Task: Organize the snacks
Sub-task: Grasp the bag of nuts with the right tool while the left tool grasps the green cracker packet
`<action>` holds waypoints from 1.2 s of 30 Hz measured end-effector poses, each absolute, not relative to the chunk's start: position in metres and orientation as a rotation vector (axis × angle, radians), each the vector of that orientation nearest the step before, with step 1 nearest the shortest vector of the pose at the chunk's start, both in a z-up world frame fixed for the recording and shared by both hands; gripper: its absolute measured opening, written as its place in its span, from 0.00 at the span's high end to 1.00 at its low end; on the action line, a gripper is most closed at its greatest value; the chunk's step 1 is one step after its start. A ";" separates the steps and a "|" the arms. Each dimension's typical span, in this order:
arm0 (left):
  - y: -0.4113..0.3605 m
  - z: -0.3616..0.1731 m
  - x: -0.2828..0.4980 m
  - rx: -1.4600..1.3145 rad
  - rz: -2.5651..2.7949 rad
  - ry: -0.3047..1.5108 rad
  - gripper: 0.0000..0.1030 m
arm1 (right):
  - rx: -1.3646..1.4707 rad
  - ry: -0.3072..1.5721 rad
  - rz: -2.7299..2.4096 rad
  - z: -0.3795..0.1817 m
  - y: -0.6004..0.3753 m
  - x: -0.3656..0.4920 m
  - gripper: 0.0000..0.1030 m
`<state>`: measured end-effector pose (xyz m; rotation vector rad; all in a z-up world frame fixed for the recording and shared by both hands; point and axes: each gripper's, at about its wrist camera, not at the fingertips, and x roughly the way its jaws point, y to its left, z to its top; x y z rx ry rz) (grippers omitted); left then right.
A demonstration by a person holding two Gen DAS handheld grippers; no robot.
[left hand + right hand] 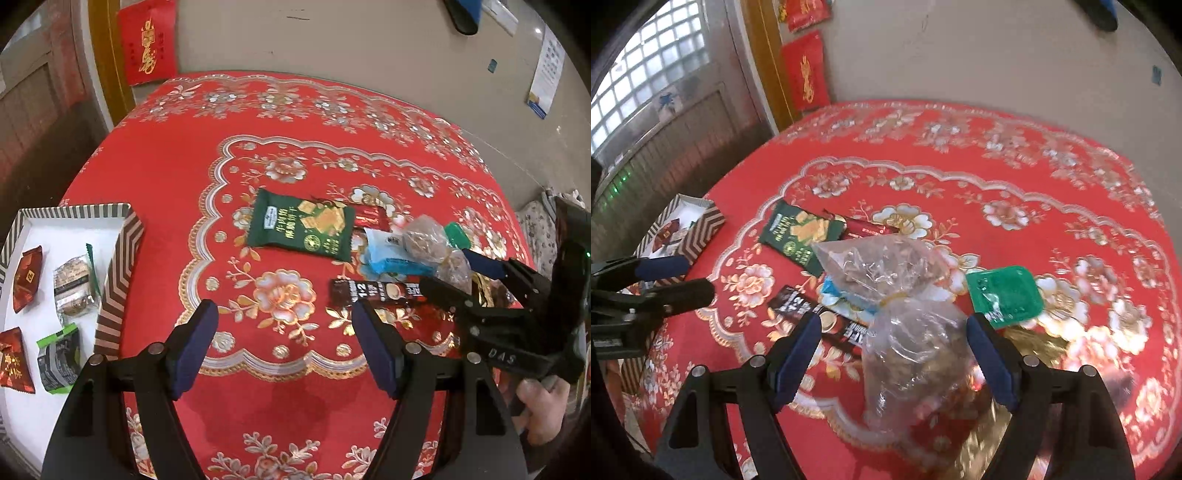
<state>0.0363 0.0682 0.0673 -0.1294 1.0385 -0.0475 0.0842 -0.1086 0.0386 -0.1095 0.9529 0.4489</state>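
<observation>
Right gripper (pixel 894 354), fingers spread, is straddling the clear knotted plastic snack bag (pixel 908 332) for pickup; left gripper (pixel 284 347) is hovering spread, empty.

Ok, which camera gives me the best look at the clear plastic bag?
The right wrist view. The clear plastic bag fills the middle there, lying between the open fingers of the right gripper, its tied neck plain. The left wrist view shows the same bag small, off to the right and partly behind that gripper.

Beige wall (pixel 997 55), glass-block window (pixel 646 85), red tablecloth (pixel 295 387)
</observation>
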 end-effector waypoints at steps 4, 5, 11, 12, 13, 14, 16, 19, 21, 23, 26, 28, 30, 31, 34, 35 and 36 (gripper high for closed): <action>0.070 0.065 0.040 -0.137 -0.045 1.044 0.28 | -0.073 0.956 0.426 0.038 -0.117 0.089 0.59; 0.070 0.064 0.041 -0.141 -0.044 1.048 0.28 | -0.049 0.965 0.440 0.037 -0.121 0.088 0.60; 0.075 0.066 0.052 -0.159 -0.030 1.051 0.28 | -0.066 0.928 0.420 0.043 -0.126 0.064 0.65; 0.076 0.066 0.056 -0.160 -0.019 1.056 0.28 | -0.058 0.912 0.420 0.046 -0.129 0.059 0.65; 0.078 0.065 0.060 -0.167 -0.011 1.064 0.28 | -0.048 0.891 0.419 0.051 -0.132 0.053 0.65; 0.078 0.064 0.063 -0.179 -0.009 1.068 0.28 | -0.036 0.878 0.418 0.055 -0.135 0.049 0.65; 0.077 0.063 0.072 -0.196 -0.007 1.072 0.28 | 0.001 0.859 0.417 0.061 -0.142 0.042 0.65; 0.066 0.058 0.089 -0.205 -0.016 1.093 0.28 | 0.039 0.845 0.416 0.066 -0.151 0.035 0.65; 0.058 0.054 0.097 -0.199 -0.033 1.097 0.28 | 0.055 0.843 0.411 0.065 -0.154 0.031 0.65; 0.050 0.048 0.108 -0.182 -0.035 1.106 0.28 | 0.075 0.847 0.416 0.063 -0.158 0.026 0.65; 0.048 0.040 0.119 -0.194 -0.020 1.118 0.28 | 0.090 0.847 0.421 0.060 -0.161 0.020 0.65; 0.051 0.039 0.121 -0.221 -0.026 1.113 0.28 | 0.092 0.846 0.428 0.060 -0.162 0.016 0.65; 0.054 0.037 0.123 -0.227 -0.020 1.131 0.28 | 0.099 0.839 0.435 0.062 -0.163 0.014 0.65; 0.055 0.036 0.124 -0.230 -0.013 1.131 0.28 | 0.106 0.835 0.438 0.063 -0.164 0.013 0.65; 0.057 0.037 0.128 -0.228 0.004 1.112 0.28 | 0.118 0.827 0.443 0.064 -0.165 0.013 0.65; 0.055 0.037 0.129 -0.226 -0.004 1.112 0.28 | 0.120 0.827 0.445 0.064 -0.164 0.013 0.65; 0.053 0.037 0.131 -0.223 -0.019 1.117 0.28 | 0.121 0.826 0.447 0.064 -0.164 0.013 0.65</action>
